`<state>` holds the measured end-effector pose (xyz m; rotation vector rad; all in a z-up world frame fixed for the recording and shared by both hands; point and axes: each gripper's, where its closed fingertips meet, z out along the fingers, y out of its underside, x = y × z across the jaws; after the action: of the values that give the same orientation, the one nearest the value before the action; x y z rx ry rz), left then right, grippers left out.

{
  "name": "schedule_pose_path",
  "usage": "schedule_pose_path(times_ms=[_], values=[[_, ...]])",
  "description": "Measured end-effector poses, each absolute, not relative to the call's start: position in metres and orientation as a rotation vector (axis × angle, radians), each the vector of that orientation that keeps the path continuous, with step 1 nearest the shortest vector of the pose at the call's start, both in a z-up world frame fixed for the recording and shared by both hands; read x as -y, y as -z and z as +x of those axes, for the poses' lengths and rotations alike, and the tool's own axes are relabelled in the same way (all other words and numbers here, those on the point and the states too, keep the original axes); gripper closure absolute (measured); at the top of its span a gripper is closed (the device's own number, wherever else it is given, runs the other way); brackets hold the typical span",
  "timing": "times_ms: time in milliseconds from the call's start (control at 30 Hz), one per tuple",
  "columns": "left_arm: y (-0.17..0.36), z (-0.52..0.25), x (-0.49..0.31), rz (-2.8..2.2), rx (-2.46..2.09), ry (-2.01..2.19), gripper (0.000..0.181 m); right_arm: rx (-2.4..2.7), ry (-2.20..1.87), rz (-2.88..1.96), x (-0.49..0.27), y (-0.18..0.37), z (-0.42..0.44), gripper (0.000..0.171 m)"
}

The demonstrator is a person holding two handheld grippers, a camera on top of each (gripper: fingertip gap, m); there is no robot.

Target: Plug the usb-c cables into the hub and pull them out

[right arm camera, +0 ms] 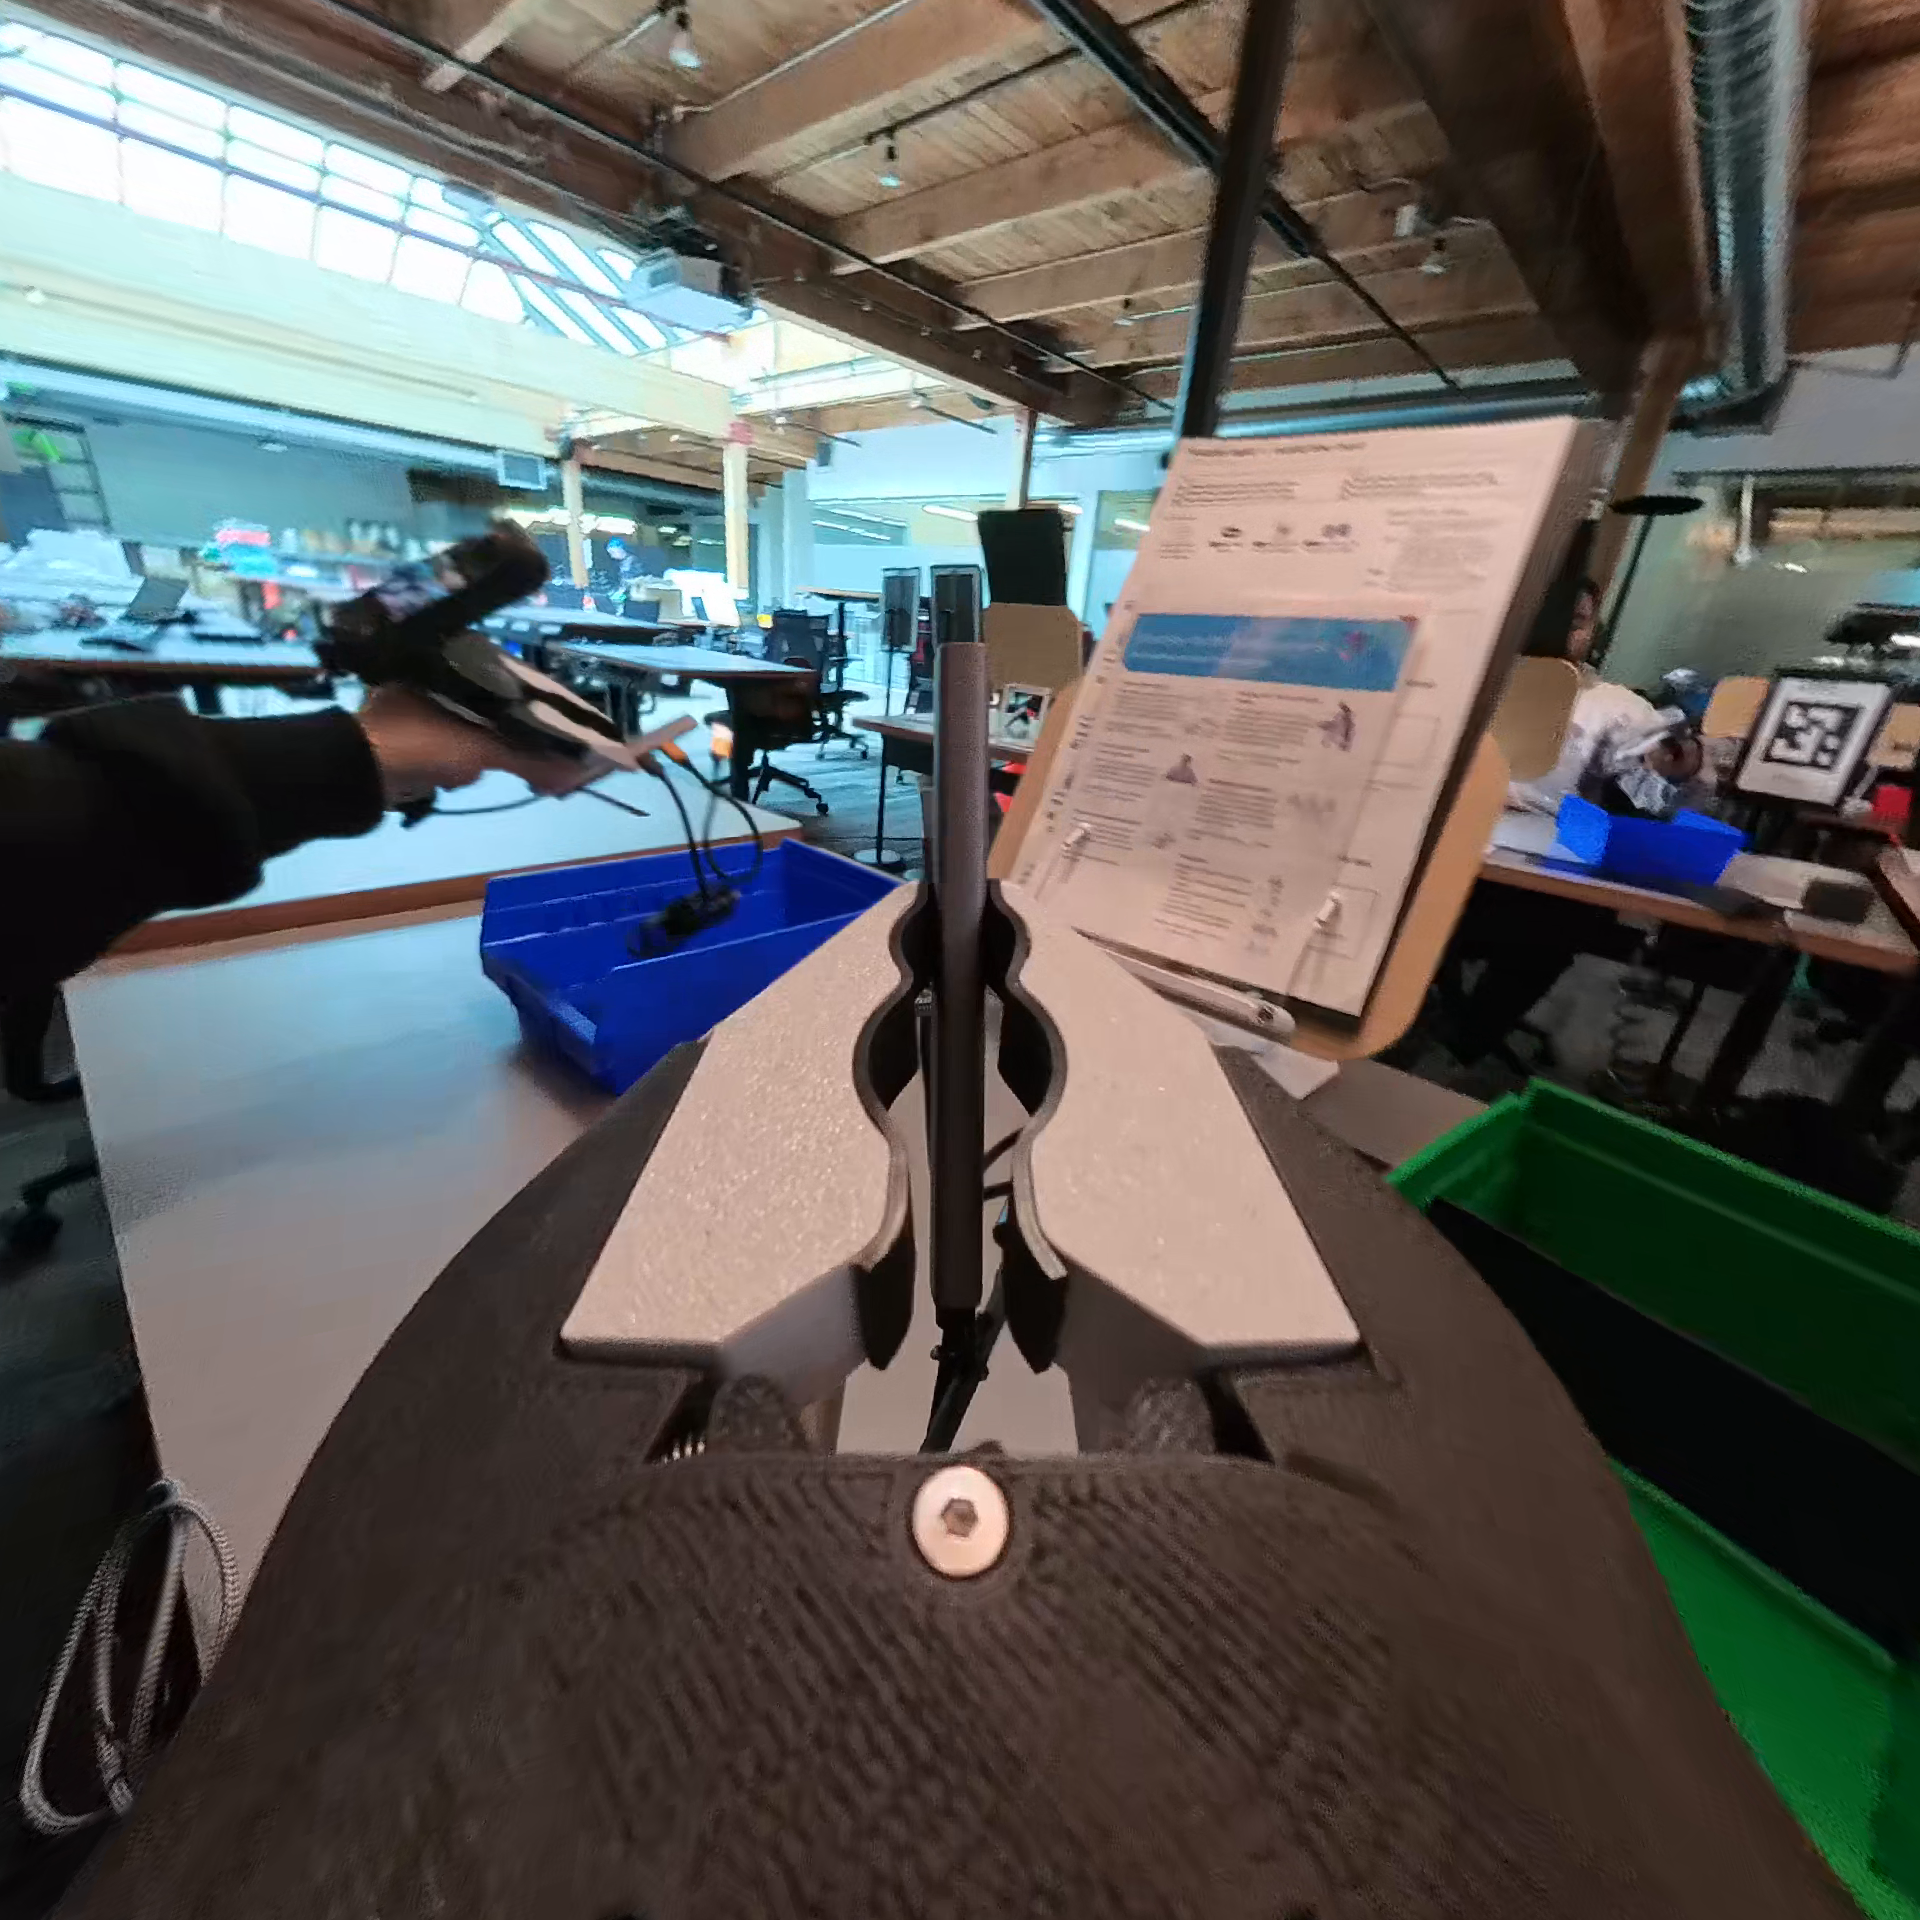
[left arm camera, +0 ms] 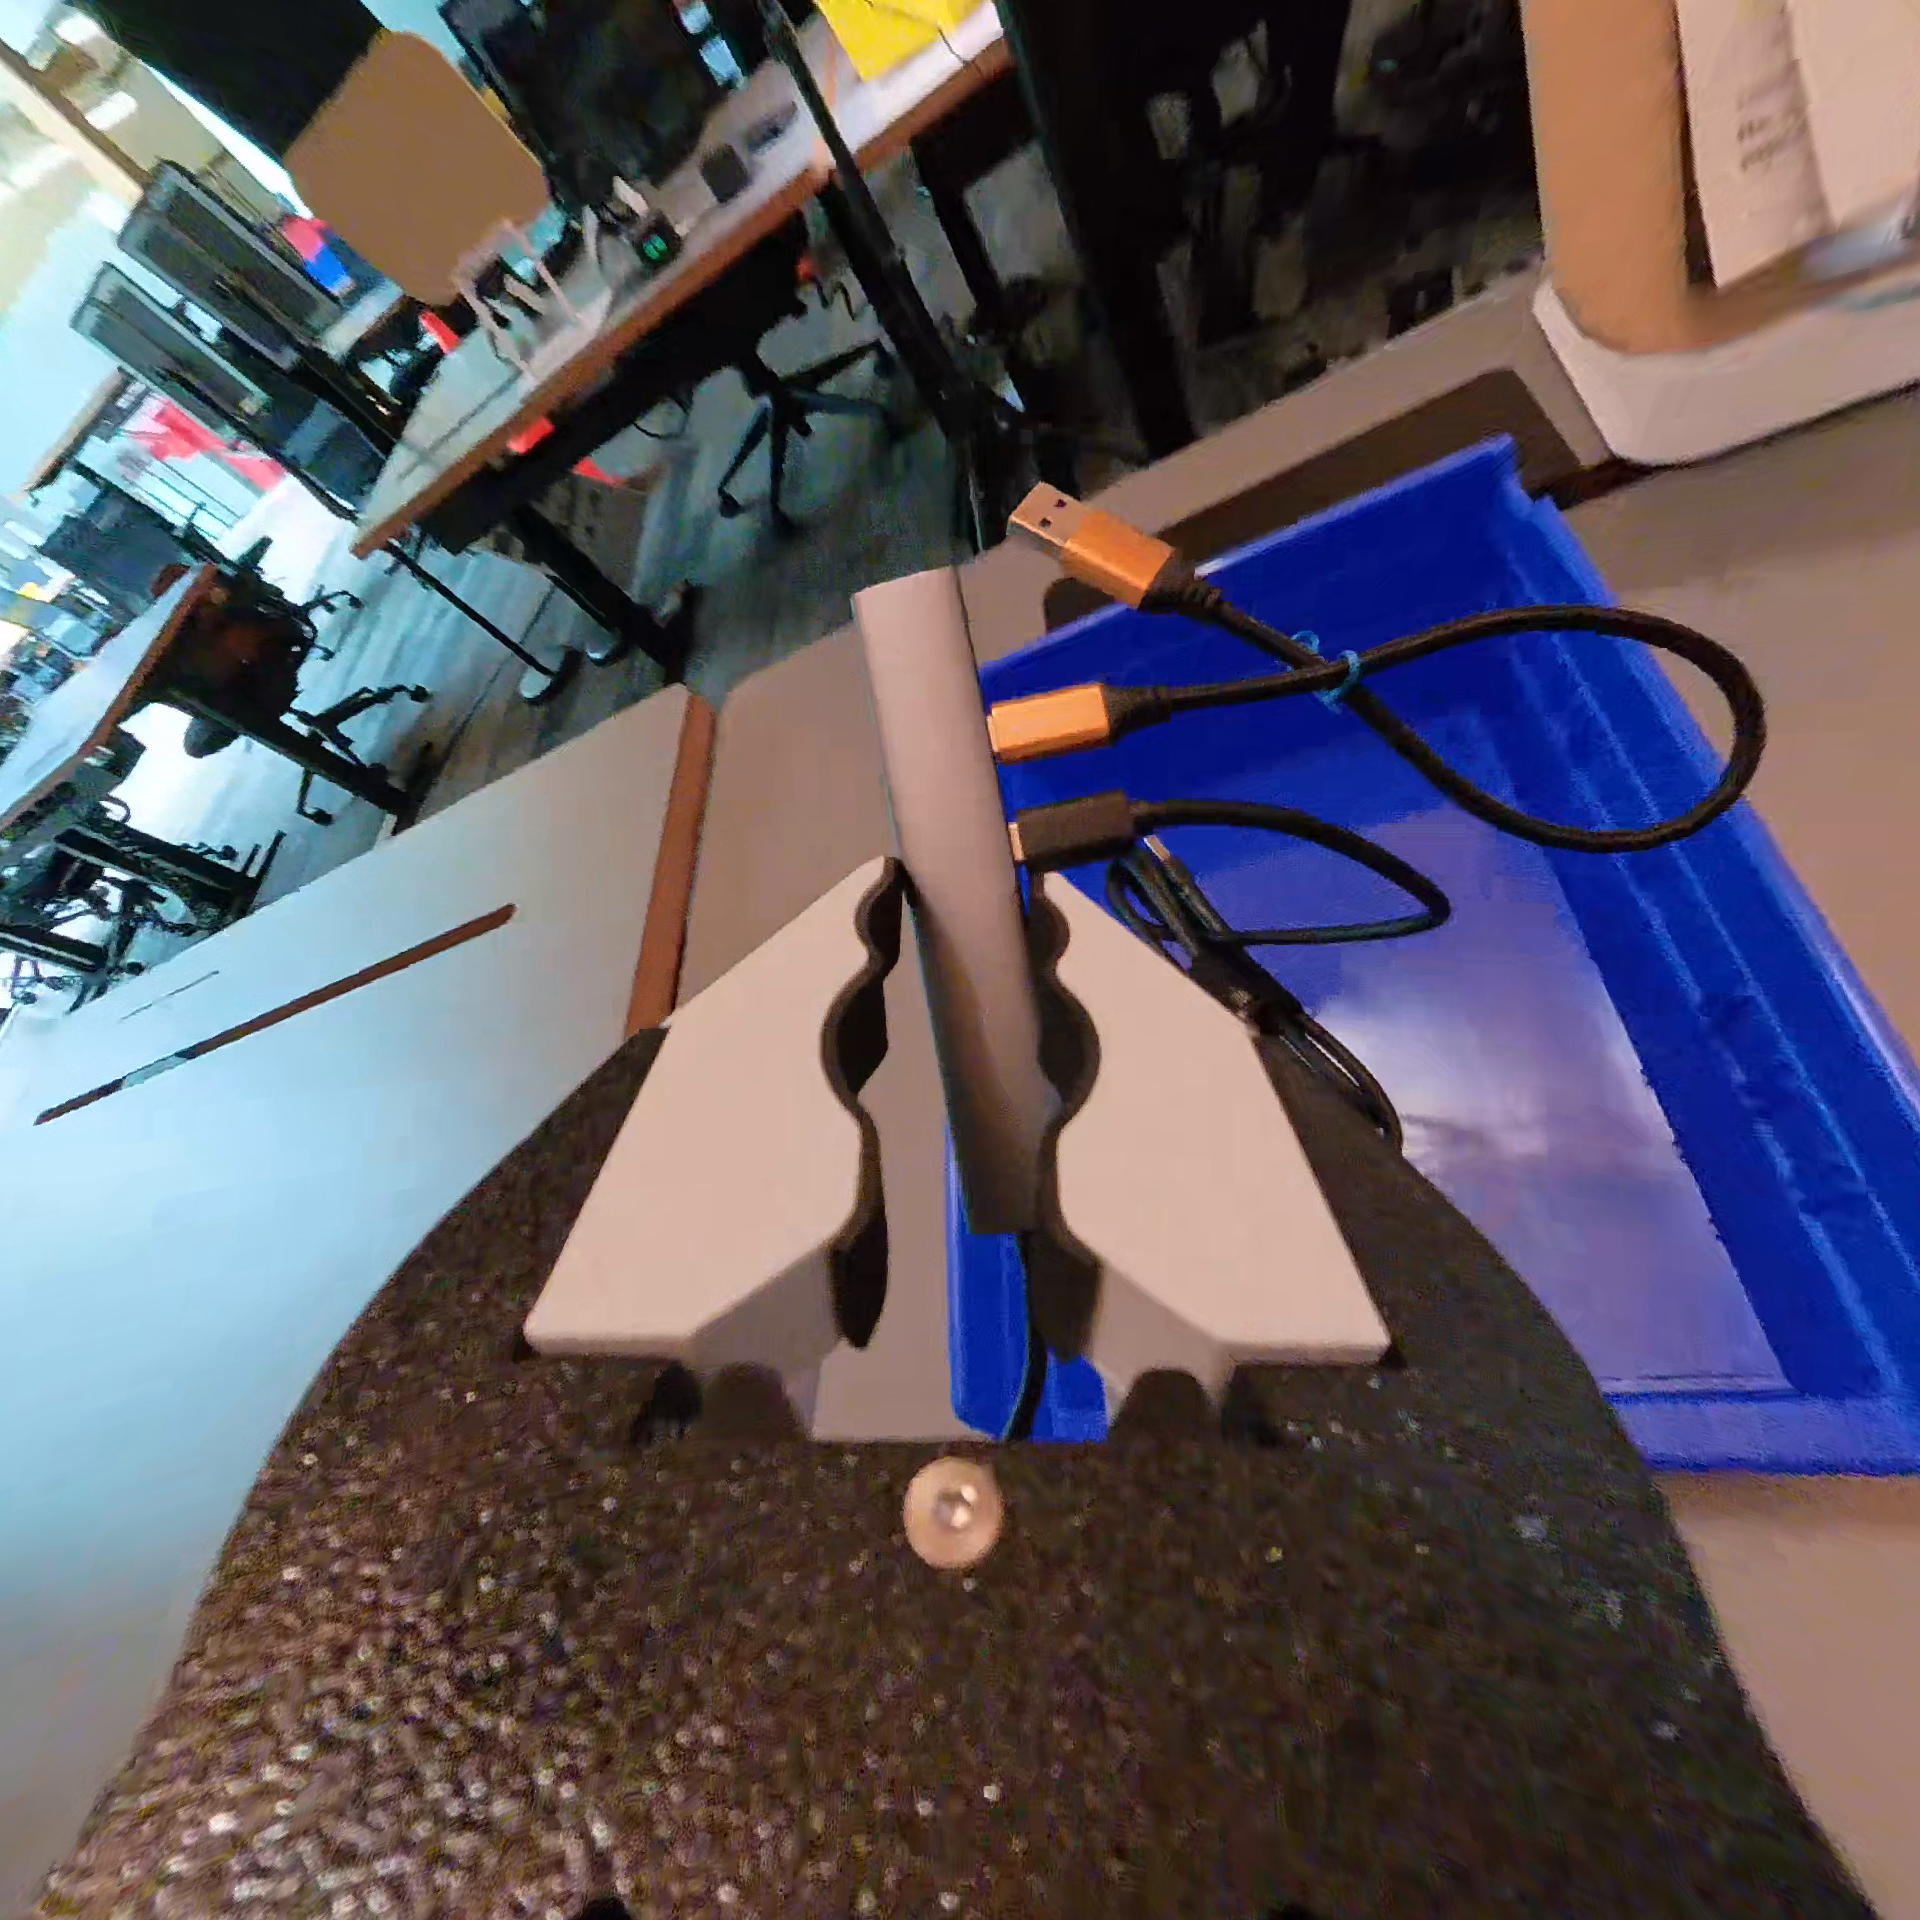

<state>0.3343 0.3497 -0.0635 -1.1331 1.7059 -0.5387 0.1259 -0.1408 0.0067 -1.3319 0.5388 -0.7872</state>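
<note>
My left gripper (left arm camera: 961, 883) is shut on a slim grey hub (left arm camera: 925, 748) that sticks out forward, held above a blue bin (left arm camera: 1621, 1039). An orange-plug braided cable (left arm camera: 1039, 722) and a black-plug cable (left arm camera: 1070, 826) sit in the hub's right side. The braided cable's other orange plug (left arm camera: 1091, 545) hangs free in the air. My right gripper (right arm camera: 958, 899) is shut on a second dark grey hub (right arm camera: 956, 790), seen edge-on, with a black cable (right arm camera: 951, 1392) at its base. The left gripper (right arm camera: 582, 748), in a black-sleeved hand, shows far left with cables (right arm camera: 707, 831) dangling into the blue bin (right arm camera: 582, 987).
A green bin (right arm camera: 1662, 1247) stands at the right, close to my right gripper. A paper sheet on a wooden stand (right arm camera: 1278, 727) is behind the grey table (right arm camera: 312, 1091). A person sits at a far table (right arm camera: 1600, 727). Desks and chairs fill the background. There is about 55 cm between the tips of the two grippers.
</note>
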Motion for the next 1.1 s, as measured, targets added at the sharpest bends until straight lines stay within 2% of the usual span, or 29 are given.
schedule_pose_path(times_ms=[33, 167, 267, 367, 433, 467, 500, 600, 700, 800, 867, 933, 967, 1100], values=[[0.081, 0.338, -0.346, -1.147, -1.753, 0.543, 0.16, -0.511, 0.786, -1.361, 0.13, -0.013, 0.128, 0.164], [0.146, 0.338, -0.325, -1.258, -1.997, 0.606, 0.157, -0.412, 0.828, -1.472, 0.091, -0.054, 0.152, 0.164], [0.152, 0.338, -0.316, -1.355, -2.031, 0.695, 0.117, -0.371, 0.824, -1.523, 0.063, -0.088, 0.177, 0.164], [0.114, 0.331, -0.315, -1.454, -1.853, 0.853, 0.083, -0.331, 0.853, -1.547, 0.039, -0.118, 0.194, 0.164], [0.074, 0.313, -0.278, -1.394, -1.754, 1.142, 0.094, -0.3, 0.874, -1.552, 0.025, -0.133, 0.201, 0.164], [0.058, 0.293, -0.239, -1.262, -1.794, 1.36, 0.091, -0.29, 0.882, -1.548, 0.019, -0.139, 0.205, 0.164], [0.05, 0.269, -0.202, -1.146, -1.846, 1.537, 0.097, -0.289, 0.885, -1.541, 0.013, -0.144, 0.21, 0.164], [0.082, 0.176, -0.096, -0.851, -2.253, 1.827, 0.087, -0.298, 0.911, -1.517, -0.001, -0.159, 0.227, 0.164], [0.152, 0.122, -0.045, -0.624, -2.534, 1.647, 0.084, -0.301, 0.949, -1.509, -0.01, -0.18, 0.239, 0.163], [0.21, 0.136, -0.037, -0.661, -2.513, 1.318, 0.081, -0.287, 0.923, -1.503, -0.021, -0.196, 0.237, 0.163], [0.233, 0.159, -0.045, -0.754, -2.414, 1.148, 0.086, -0.282, 0.918, -1.523, -0.026, -0.193, 0.235, 0.163], [0.245, 0.182, -0.058, -0.816, -2.311, 1.033, 0.113, -0.3, 0.906, -1.574, -0.026, -0.173, 0.233, 0.164], [0.247, 0.187, -0.063, -0.841, -2.285, 1.03, 0.119, -0.316, 0.903, -1.597, -0.024, -0.16, 0.233, 0.164], [0.244, 0.188, -0.079, -0.988, -2.247, 1.174, 0.116, -0.436, 0.849, -1.678, -0.003, -0.081, 0.229, 0.164]])
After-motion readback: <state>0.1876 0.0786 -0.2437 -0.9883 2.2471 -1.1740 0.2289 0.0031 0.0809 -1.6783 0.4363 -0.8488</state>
